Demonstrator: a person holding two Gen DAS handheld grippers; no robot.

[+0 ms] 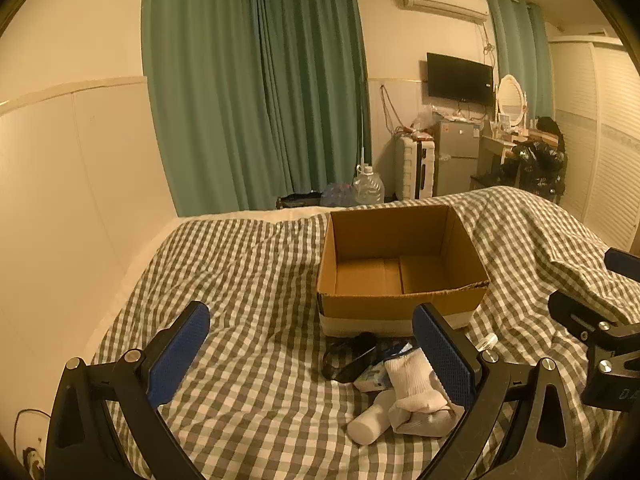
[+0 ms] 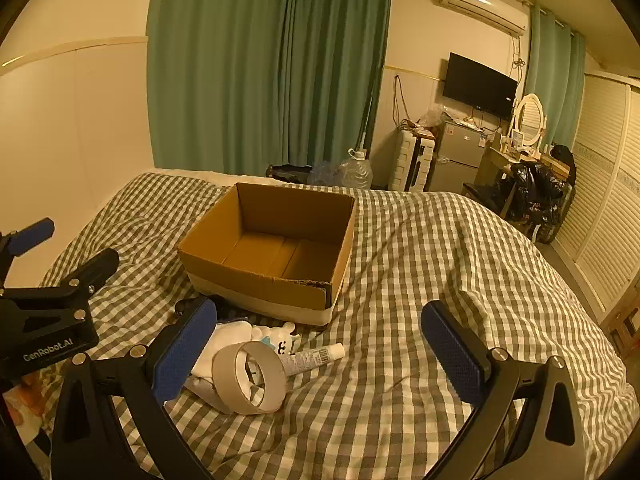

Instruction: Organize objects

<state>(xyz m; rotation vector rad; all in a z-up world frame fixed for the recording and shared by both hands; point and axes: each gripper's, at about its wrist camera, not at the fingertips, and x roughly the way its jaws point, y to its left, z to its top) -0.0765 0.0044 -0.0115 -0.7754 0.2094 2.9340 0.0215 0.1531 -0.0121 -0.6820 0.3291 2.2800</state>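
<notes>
Dim and warm throughout, with a yellow-orange cast over both views. Lit from overhead indoors, with soft, weak shadows inside the cardboard box [image 1: 402, 264] and under its near wall. Slight glare on the air conditioner [image 1: 442, 0], above and right of the box, and on the white wall left of it. Strong fisheye bending: curtains [image 2: 268, 68] behind the box bowed, corners swallowed by a black vignette. Grainy, mildly soft in the far room beyond the box; sharper on the checked bedcover [image 2: 400, 380] just in front of it.
</notes>
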